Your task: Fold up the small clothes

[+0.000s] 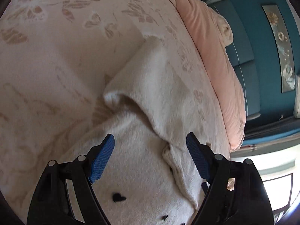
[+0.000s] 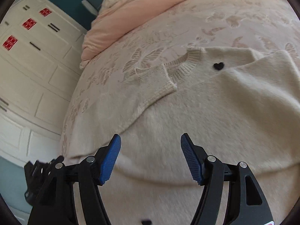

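A cream fuzzy sweater (image 2: 196, 116) with small black hearts (image 2: 218, 66) lies on the bed. Its ribbed neckline (image 2: 180, 67) faces away from me, and one sleeve (image 2: 155, 82) is folded across the chest. In the left wrist view the same sweater (image 1: 150, 97) shows another sleeve folded over, with a heart (image 1: 119, 197) near the fingers. My left gripper (image 1: 150, 157) hovers open over the sweater's body with nothing between its blue pads. My right gripper (image 2: 151, 157) also hangs open above the lower part of the sweater, not gripping it.
The bed has a beige floral bedspread (image 1: 56, 56) and a peach duvet (image 1: 221, 71) bunched along its far side, also seen as the peach duvet (image 2: 131, 13). White cupboards (image 2: 33, 65) stand past the bed edge. A teal wall (image 1: 262, 46) lies beyond the duvet.
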Demonstrator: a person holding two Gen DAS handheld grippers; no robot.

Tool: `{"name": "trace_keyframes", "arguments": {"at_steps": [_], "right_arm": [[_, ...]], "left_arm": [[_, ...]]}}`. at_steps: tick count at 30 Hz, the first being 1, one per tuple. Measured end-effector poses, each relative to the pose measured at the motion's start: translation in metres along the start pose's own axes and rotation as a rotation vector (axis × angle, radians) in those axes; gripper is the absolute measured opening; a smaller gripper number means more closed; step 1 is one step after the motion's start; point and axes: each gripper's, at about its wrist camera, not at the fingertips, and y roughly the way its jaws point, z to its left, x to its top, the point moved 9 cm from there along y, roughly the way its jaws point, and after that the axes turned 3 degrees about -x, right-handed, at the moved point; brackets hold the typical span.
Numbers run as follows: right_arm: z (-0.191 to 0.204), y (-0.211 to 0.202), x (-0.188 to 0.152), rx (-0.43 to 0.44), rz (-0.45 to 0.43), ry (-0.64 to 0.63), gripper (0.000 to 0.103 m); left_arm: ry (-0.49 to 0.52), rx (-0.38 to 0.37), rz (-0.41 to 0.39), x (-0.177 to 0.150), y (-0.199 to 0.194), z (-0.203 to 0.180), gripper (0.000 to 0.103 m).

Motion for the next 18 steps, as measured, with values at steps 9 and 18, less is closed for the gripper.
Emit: {"name": "trace_keyframes", "arguments": {"at_steps": [9, 18], "right_arm": [[0.051, 0.024, 0.064, 0.112, -0.100, 0.085, 0.006], [-0.074, -0.073, 0.011, -0.106, -0.241, 0.053, 0.006]], "left_arm": [[-0.201, 0.010, -0.019, 0.050, 0.032, 0.021, 0.008], [0.033, 0.079, 0.060, 0.003, 0.050, -0.002, 0.008]]}}
